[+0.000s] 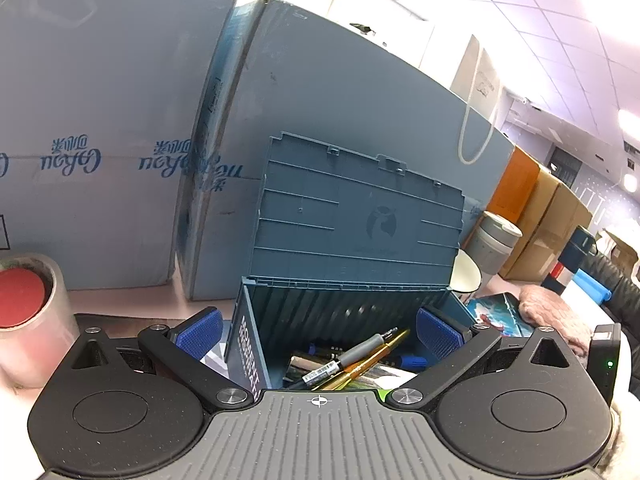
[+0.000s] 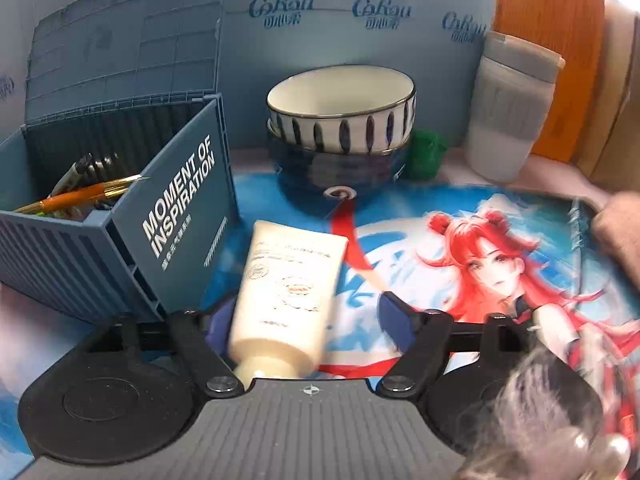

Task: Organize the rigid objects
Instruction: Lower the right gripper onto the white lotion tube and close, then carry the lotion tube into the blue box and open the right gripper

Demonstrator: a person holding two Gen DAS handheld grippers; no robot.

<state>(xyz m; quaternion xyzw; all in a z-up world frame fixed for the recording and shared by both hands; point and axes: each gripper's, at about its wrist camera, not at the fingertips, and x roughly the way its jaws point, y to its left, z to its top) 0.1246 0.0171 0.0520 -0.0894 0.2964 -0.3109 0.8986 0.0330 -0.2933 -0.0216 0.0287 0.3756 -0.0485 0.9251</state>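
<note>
A blue storage box (image 1: 340,312) with its lid (image 1: 352,208) raised holds pens (image 1: 360,354) and small items. My left gripper (image 1: 318,330) is open and empty just above the box's inside. In the right wrist view the same box (image 2: 72,248) stands at the left, printed "MOMENT OF INSPIRATION", with an orange pen (image 2: 80,194) in it. A cream tube (image 2: 288,292) lies between the spread fingers of my right gripper (image 2: 304,320), cap toward the camera, resting on an anime-print mat (image 2: 480,248). The jaws are wide and do not grip it.
Stacked bowls (image 2: 340,136) stand behind the tube, with a green object (image 2: 426,154) and a grey cup (image 2: 512,108) to their right. Large blue cartons (image 1: 100,140) and brown boxes (image 1: 548,216) form the back wall. A tape roll with a red top (image 1: 24,308) stands at left.
</note>
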